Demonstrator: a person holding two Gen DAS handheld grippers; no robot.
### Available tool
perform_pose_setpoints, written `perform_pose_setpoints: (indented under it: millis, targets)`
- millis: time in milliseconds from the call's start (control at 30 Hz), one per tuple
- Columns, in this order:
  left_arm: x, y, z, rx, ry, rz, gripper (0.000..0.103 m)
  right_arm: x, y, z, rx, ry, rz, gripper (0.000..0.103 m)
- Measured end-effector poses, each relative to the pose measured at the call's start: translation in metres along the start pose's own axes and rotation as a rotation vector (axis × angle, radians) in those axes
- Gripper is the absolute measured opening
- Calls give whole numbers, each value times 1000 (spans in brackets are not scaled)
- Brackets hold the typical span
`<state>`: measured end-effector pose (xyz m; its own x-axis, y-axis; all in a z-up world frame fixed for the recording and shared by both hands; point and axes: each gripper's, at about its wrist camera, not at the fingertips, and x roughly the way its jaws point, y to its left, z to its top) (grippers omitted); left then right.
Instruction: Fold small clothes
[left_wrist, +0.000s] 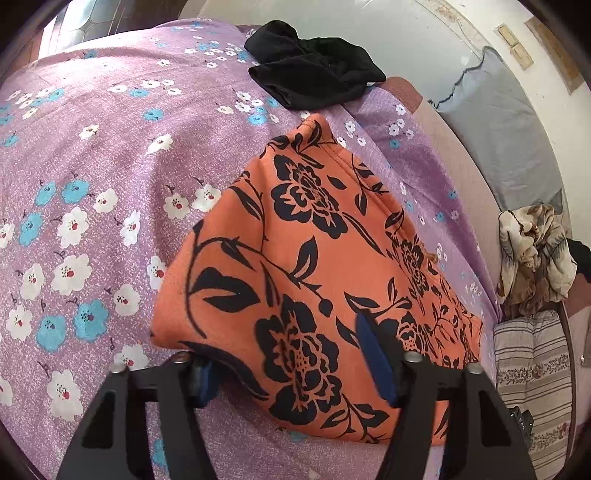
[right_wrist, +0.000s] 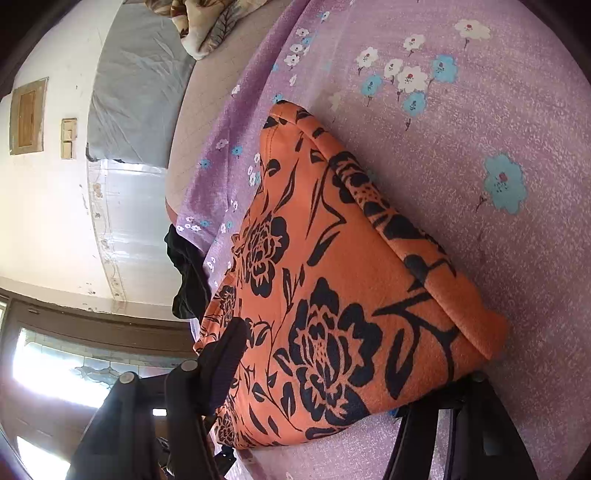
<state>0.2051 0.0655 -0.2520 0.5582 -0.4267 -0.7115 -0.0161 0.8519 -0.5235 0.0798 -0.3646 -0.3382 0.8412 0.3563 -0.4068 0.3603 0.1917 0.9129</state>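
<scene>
An orange garment with black flowers (left_wrist: 314, 236) lies folded in a thick bundle on the purple flowered bedsheet (left_wrist: 110, 147). My left gripper (left_wrist: 288, 354) has the near end of the bundle between its blue pads, one pad on top of the cloth and the other tucked at its left edge. In the right wrist view the same orange garment (right_wrist: 332, 295) fills the span of my right gripper (right_wrist: 354, 362). Its left finger (right_wrist: 225, 354) presses the cloth's edge, while the right finger is mostly hidden beneath the fabric.
A crumpled black garment (left_wrist: 314, 70) lies at the far edge of the sheet, seen also as a black garment (right_wrist: 188, 273) in the right wrist view. A grey pillow (left_wrist: 498, 122), a beige bundled cloth (left_wrist: 532, 254) and a striped cushion (left_wrist: 532, 376) sit at the right.
</scene>
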Motion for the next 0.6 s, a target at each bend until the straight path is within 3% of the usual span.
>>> perform_pose_setpoints:
  millis: [67, 133, 233, 267, 367, 433, 533, 567, 600]
  targets:
    - [0, -3, 2, 38, -14, 19, 25, 3, 1, 0, -24, -1, -40, 37]
    - [-2, -5, 3, 53, -28, 8, 21, 4, -4, 1, -8, -2, -62, 27]
    - [1, -7, 4, 61, -23, 14, 21, 1, 5, 0, -54, -7, -60, 24]
    - [3, -6, 4, 54, -18, 16, 24, -1, 11, -1, -85, -19, -61, 24]
    - [11, -6, 2, 36, 20, 7, 65, 1, 16, -1, -109, -19, -68, 24]
    - [14, -13, -1, 82, 23, 30, 67, 7, 8, 0, -66, 4, -85, 25]
    - [15, -19, -3, 113, 12, 59, 58, 10, -2, 3, 12, 24, -75, 28]
    - [15, -17, -2, 101, 7, 69, 42, 10, -2, 3, 15, 23, -71, 28]
    - [15, -13, 0, 87, 6, 79, 35, 11, -1, 4, 10, 20, -75, 28]
